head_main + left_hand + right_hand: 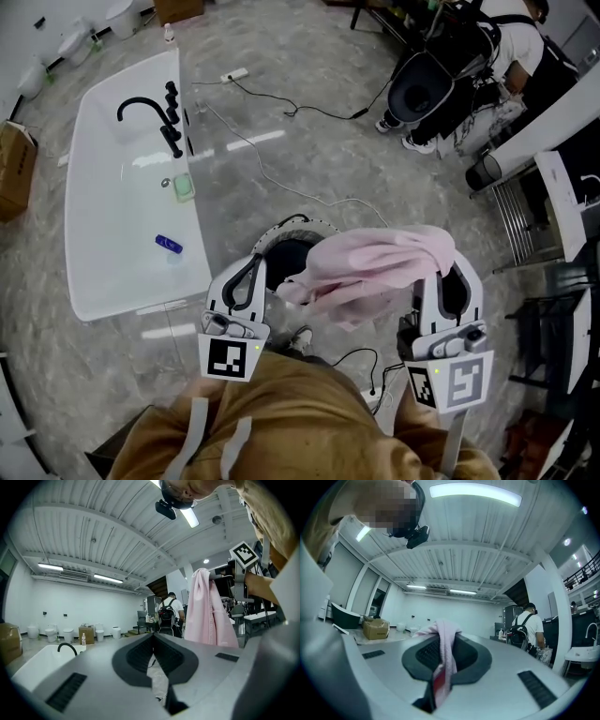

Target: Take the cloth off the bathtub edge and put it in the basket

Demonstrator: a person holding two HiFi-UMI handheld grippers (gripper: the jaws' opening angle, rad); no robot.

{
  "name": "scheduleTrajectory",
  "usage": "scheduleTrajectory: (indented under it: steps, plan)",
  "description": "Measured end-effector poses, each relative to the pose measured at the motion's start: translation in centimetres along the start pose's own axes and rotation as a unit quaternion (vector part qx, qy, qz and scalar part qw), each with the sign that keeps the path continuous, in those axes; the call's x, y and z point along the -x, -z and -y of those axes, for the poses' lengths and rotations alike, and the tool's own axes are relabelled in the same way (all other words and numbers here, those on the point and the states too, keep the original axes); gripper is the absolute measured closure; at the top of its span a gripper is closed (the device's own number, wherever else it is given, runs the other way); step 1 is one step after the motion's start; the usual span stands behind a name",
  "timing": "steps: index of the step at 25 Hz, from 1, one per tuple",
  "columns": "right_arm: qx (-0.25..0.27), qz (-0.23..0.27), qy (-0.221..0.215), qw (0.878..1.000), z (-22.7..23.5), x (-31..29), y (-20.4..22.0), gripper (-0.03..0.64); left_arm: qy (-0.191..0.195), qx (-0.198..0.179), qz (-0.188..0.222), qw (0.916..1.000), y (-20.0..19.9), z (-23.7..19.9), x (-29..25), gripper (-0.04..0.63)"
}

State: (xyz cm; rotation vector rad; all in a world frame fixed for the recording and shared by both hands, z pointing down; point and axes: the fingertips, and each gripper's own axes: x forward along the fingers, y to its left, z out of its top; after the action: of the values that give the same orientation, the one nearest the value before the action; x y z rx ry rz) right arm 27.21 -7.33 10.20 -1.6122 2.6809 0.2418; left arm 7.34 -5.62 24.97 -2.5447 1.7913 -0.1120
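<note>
A pink cloth [375, 267] hangs bunched from my right gripper [451, 279], which is shut on it. In the right gripper view a fold of the cloth [446, 656] runs down between the jaws of that gripper [442, 641]. The cloth hangs in the air over the right side of a dark round basket [314, 225] on the floor. My left gripper [254, 262] is shut and empty beside the basket's left rim. In the left gripper view the left gripper [153, 637] points across the room, and the cloth [208, 613] hangs to its right. The white bathtub [103, 272] with a black faucet [150, 111] lies to the left.
A green soap dish [184, 187] sits on the tub edge and a blue item [169, 245] lies in the tub. A cable [281, 178] trails over the floor. A person with a backpack [469, 56] stands at the upper right. A cardboard box [14, 169] sits far left, and metal racks [525, 220] stand at the right.
</note>
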Motion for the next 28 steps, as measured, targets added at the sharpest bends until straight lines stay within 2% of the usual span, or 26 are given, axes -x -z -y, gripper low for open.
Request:
scheduleTrajectory:
  steps: [6, 10, 14, 17, 20, 28]
  plan:
    - [0.003, -0.013, -0.015, 1.0, -1.0, -1.4, 1.1, 0.58, -0.011, 0.009, -0.017, 0.9998, 1.0, -1.2, 0.2, 0.589]
    - [0.007, -0.024, -0.028, 0.999, -3.1, -4.3, 3.9, 0.58, -0.012, 0.0, -0.02, 0.9997, 2.6, -3.5, -0.4, 0.589]
    - [-0.004, -0.039, -0.037, 0.999, -2.9, -5.1, 6.9, 0.58, -0.014, -0.004, -0.041, 0.9991, 3.4, -2.6, -0.7, 0.589]
    - [-0.023, -0.051, -0.034, 0.998, -2.9, -6.3, 10.3, 0.58, -0.004, -0.013, -0.065, 0.9978, 5.1, -2.6, -1.7, 0.589]
    - [-0.03, -0.069, -0.035, 0.997, -3.5, -7.8, 14.4, 0.58, 0.01, -0.032, -0.071, 0.9969, 7.1, -3.0, -3.0, 0.589]
    - [-0.03, -0.122, -0.057, 0.99, -4.9, -9.7, 27.1, 0.58, 0.011, -0.008, -0.082, 0.9965, 14.8, -3.2, -7.1, 0.589]
